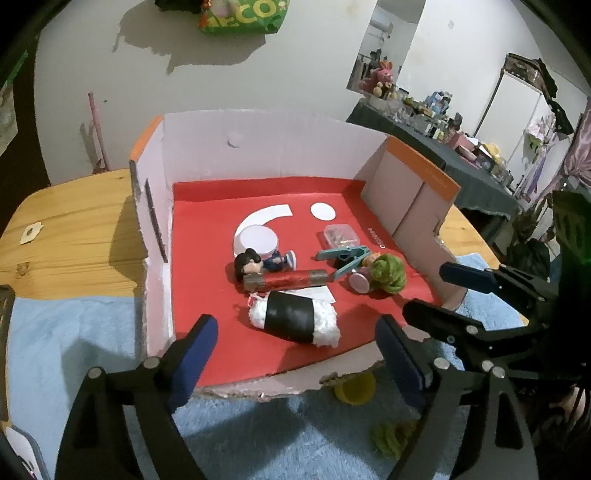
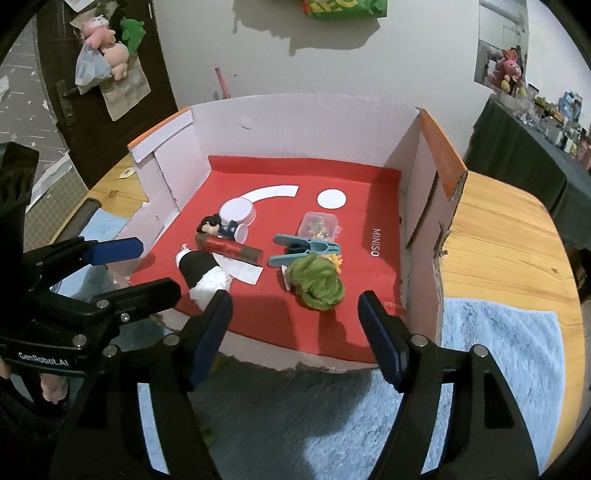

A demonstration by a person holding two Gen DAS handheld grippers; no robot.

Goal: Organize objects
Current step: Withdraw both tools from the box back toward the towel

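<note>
Toys we gather lie mid-frame on the red floor of the cardboard box (image 1: 258, 147); a yellow cup (image 1: 355, 387) and green clump (image 1: 391, 439) wait lower right outside it. Our left gripper (image 1: 295, 354) and right gripper (image 2: 295, 332) hang wide open and empty before its torn front edge, probably ready to fetch those.

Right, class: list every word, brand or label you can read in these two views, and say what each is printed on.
"MINISO": on the red liner of the cardboard box.
"GenRobot.AI": on the left gripper, seen from the right wrist view.
Large letters, cut off by the frame, unreadable: on the green bag on the wall.
Small red print at the liner's front corner: too blurred.
</note>
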